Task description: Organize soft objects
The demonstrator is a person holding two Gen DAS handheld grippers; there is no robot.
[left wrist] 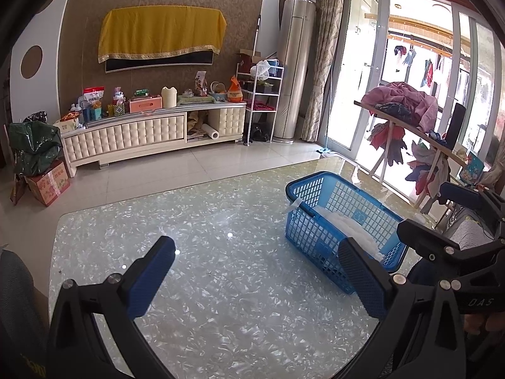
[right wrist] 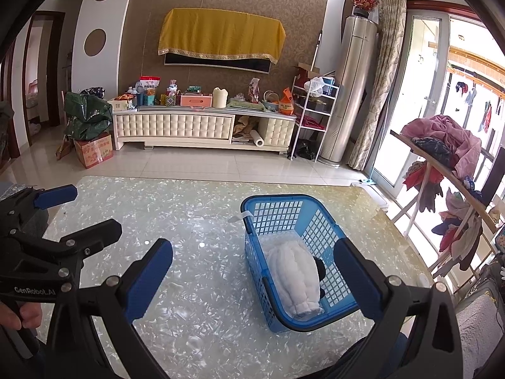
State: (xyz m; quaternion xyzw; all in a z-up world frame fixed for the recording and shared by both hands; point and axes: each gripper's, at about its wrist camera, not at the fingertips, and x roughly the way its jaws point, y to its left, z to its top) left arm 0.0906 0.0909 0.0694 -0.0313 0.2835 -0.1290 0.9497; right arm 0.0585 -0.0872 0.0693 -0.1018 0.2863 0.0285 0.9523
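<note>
Soft toy: a white plush (right wrist: 292, 279) with a black part lies inside the blue plastic basket (right wrist: 274, 211), at 5 o'clock on the table.
Basket: rests on the pearly glass table (right wrist: 202, 214).
Left gripper (left wrist: 257, 279): jaws spread wide, holding nothing, above the table at 9 o'clock of the basket.
Right gripper (right wrist: 257, 279): jaws spread wide, empty, straddling the basket's near end.

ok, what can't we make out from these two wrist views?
- White soft item in the blue basket: identity unclear; in the left view, basket wall hides most of it.
- Its black part: mostly tucked behind.
- Right claw finger covers the basket's right side.
- Left claw: nothing hidden between fingers.
</note>
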